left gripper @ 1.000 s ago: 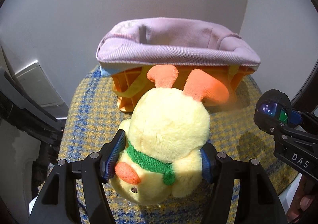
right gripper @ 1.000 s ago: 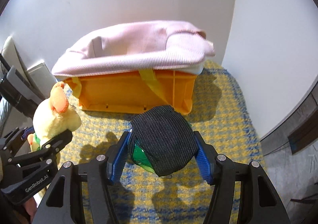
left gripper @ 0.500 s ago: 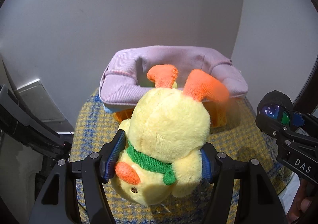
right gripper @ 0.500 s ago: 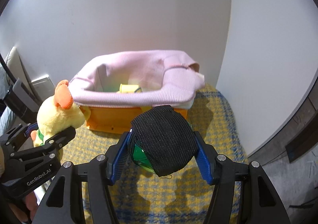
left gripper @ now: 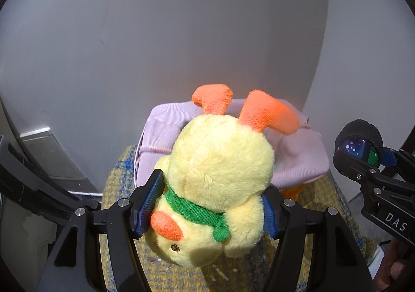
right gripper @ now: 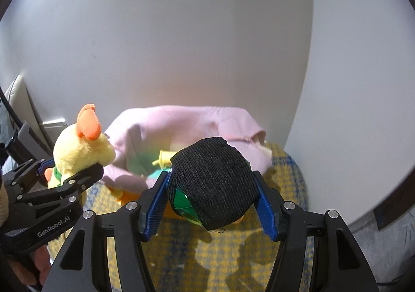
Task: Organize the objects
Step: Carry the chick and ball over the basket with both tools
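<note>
My left gripper (left gripper: 208, 204) is shut on a yellow plush duck (left gripper: 220, 170) with orange feet and a green scarf, held upside down above and in front of the bin. The duck also shows in the right wrist view (right gripper: 80, 147). My right gripper (right gripper: 212, 196) is shut on a green ball wrapped in black knit fabric (right gripper: 215, 180), also seen in the left wrist view (left gripper: 359, 147). The orange bin (right gripper: 124, 194) is draped with a pink cloth (right gripper: 186, 123) and holds a few small yellow and teal items (right gripper: 162, 159).
The bin stands on a yellow and blue woven seat (right gripper: 249, 261) in a corner of white walls (right gripper: 181, 33). A grey panel (left gripper: 49, 154) stands at the left. Floor shows at the right (right gripper: 389, 248).
Both grippers have risen with their objects. The bin now sits lower and smaller in both views, and its inside has come into sight from above.
</note>
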A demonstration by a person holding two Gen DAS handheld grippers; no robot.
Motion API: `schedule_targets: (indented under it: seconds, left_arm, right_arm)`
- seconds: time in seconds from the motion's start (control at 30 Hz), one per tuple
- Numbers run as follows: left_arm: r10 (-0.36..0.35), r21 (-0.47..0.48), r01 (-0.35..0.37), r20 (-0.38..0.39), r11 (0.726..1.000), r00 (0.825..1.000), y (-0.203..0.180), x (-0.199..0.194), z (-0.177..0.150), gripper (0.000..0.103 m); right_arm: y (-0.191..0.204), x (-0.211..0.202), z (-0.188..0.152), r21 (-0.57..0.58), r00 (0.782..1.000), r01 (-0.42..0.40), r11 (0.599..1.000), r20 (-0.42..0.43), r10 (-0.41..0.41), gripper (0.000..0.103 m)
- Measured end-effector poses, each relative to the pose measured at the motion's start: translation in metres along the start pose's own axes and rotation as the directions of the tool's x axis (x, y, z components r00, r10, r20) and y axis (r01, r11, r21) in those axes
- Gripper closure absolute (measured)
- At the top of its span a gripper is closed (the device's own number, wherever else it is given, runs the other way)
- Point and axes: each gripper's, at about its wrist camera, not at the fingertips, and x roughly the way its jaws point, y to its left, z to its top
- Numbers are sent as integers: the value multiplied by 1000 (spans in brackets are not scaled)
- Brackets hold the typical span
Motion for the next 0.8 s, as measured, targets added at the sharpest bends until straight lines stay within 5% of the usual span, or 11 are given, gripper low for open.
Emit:
schedule_targets:
  seconds: [0.8]
  left_arm:
    - [-6, -2, 6, -33, 1000, 999, 8, 62, 38, 37]
  right_arm:
    - [-1, 65, 39, -7, 999, -27, 1000, -34, 27, 41]
